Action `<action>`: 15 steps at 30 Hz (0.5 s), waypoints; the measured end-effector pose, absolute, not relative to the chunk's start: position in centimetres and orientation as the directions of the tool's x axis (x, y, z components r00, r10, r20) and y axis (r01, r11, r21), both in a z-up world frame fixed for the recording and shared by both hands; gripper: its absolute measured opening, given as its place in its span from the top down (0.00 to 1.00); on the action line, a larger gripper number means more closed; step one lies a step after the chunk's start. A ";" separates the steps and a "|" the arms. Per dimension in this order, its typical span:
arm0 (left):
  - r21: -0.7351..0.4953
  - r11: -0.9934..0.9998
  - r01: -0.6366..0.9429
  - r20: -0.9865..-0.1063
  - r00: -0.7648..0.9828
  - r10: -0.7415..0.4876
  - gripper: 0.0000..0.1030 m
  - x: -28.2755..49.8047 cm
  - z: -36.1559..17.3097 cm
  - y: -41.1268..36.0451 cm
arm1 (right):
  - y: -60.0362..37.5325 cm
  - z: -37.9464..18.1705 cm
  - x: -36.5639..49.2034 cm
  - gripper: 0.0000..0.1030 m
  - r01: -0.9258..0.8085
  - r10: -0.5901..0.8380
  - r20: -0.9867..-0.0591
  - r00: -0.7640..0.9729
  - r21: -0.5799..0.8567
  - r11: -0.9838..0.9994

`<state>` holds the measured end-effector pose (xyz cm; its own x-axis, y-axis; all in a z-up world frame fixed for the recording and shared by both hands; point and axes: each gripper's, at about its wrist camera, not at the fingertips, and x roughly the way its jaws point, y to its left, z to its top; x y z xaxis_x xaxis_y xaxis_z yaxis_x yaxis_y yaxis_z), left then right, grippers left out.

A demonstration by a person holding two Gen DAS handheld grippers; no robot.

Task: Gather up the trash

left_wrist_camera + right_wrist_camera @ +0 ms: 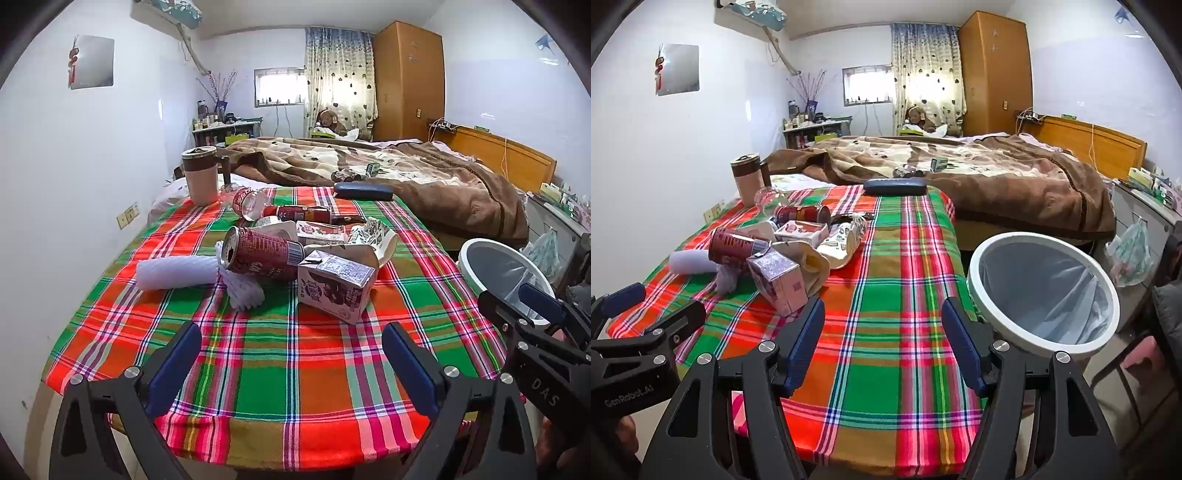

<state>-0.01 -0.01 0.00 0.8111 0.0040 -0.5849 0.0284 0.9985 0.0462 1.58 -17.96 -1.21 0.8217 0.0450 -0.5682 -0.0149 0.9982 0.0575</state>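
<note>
A pile of trash lies on the plaid table: a red can on its side, a pink drink carton, white foam netting, a second can, a clear bottle and crumpled paper. The pile shows at the left in the right wrist view, with the can and carton. A white bin with a grey liner stands at the table's right edge. My left gripper is open and empty above the near cloth. My right gripper is open and empty beside the bin.
A lidded tumbler and a dark case sit at the table's far edge. A bed with a brown blanket lies behind. A cabinet with a hanging bag stands right of the bin.
</note>
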 end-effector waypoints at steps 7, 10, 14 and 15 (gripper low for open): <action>0.038 0.999 0.020 -0.589 0.808 0.006 0.03 -0.1 -0.1 0.2 | -17.5 -1.3 1.4 0.35 -0.018 0.032 -0.561 0.827 0.032 0.999; 0.028 0.999 0.016 -0.587 0.810 0.004 0.03 -0.4 -0.1 0.3 | -17.5 -1.4 1.5 0.35 -0.020 0.040 -0.569 0.822 0.042 0.999; 0.015 1.000 0.018 -0.595 0.804 -0.006 0.03 0.1 -0.2 0.7 | -17.3 -1.3 1.3 0.35 -0.024 0.043 -0.560 0.827 0.042 0.999; 0.014 1.000 0.018 -0.596 0.803 -0.007 0.03 0.1 -0.2 0.8 | -17.3 -1.3 1.3 0.35 -0.023 0.042 -0.560 0.827 0.040 0.999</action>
